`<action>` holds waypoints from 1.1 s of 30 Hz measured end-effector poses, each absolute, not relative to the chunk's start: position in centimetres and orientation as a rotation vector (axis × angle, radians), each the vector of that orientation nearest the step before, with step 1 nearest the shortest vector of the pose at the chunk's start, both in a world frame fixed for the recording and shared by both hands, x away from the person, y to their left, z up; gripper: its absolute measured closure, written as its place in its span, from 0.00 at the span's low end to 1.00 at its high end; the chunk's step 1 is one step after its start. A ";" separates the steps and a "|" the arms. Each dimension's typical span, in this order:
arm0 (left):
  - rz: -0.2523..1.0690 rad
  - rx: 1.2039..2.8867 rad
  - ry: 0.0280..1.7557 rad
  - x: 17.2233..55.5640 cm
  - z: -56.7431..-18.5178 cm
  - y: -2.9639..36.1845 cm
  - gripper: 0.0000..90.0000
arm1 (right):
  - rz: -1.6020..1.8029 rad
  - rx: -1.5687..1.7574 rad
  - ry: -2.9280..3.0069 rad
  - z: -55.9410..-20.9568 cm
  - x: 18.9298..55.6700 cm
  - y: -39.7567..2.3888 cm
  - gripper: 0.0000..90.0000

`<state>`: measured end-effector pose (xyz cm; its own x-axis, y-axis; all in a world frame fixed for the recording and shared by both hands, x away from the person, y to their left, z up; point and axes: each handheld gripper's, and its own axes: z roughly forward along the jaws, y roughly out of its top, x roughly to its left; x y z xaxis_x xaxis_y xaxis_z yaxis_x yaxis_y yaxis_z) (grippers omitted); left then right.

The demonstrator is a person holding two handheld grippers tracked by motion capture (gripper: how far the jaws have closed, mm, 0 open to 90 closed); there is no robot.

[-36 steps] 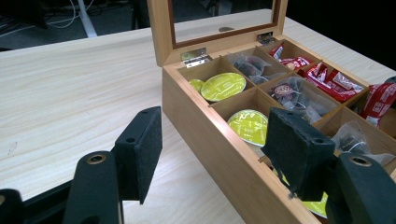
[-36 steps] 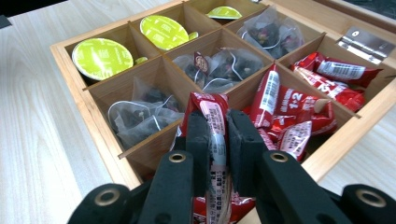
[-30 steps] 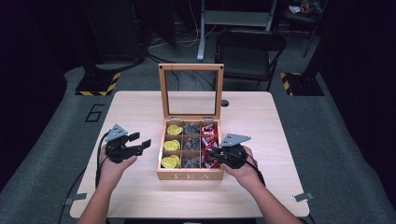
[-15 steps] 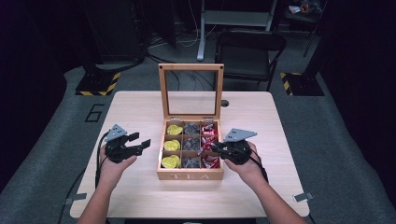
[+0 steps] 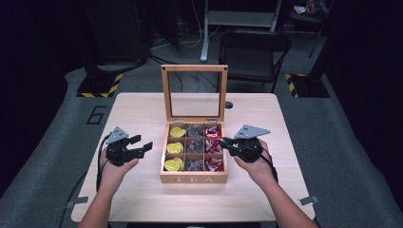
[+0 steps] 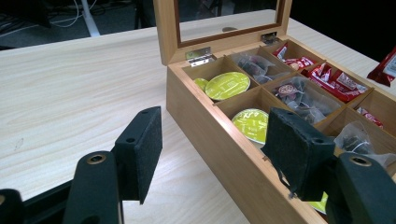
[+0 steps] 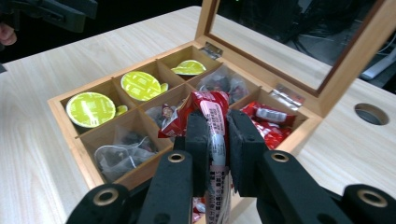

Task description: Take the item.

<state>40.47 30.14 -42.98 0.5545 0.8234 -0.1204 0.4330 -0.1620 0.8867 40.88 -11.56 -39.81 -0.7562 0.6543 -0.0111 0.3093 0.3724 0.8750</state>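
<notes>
The right gripper (image 7: pixel 218 135) is clamped on a red sachet (image 7: pixel 212 114), lifted above the right-hand column of the wooden tea box (image 5: pixel 193 178); ahead of its jaws lie the clear-wrapped bags (image 7: pixel 123 151) and yellow-green pods (image 7: pixel 91 109). The left gripper (image 6: pixel 215 149) rests beside the box's left wall, jaws apart, holding nothing

The tea box (image 5: pixel 193 176) is pale honey wood on a lighter wood-grain table (image 5: pixel 142 114). At its nine o'clock column sit yellow-green lids (image 7: pixel 90 109), its centre column clear sachets (image 6: pixel 306 95) with dark contents. The red, white-printed packet (image 7: pixel 212 116) is between black pads.
</notes>
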 end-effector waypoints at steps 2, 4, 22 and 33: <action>0.485 1.794 1.039 40.5 -42.9 30.2 0.41 | 1.334 0.833 2.272 -39.7 41.0 -11.9 0.88; 0.488 1.790 1.040 40.4 -43.0 30.2 0.41 | 1.334 0.846 2.264 -39.5 41.0 -12.2 0.88; 0.490 1.781 1.045 40.4 -42.9 30.3 0.41 | 1.316 0.953 2.171 -39.6 41.8 -15.1 0.88; 0.489 1.785 1.043 40.4 -42.9 30.1 0.41 | 1.282 0.994 2.116 -39.7 42.0 -17.3 0.88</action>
<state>40.42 30.12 -42.93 0.5517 0.8250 -0.1226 0.4333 -0.1578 0.8873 41.96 -17.27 -39.70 -0.6266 0.7790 -0.0243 0.3391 0.3006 0.8914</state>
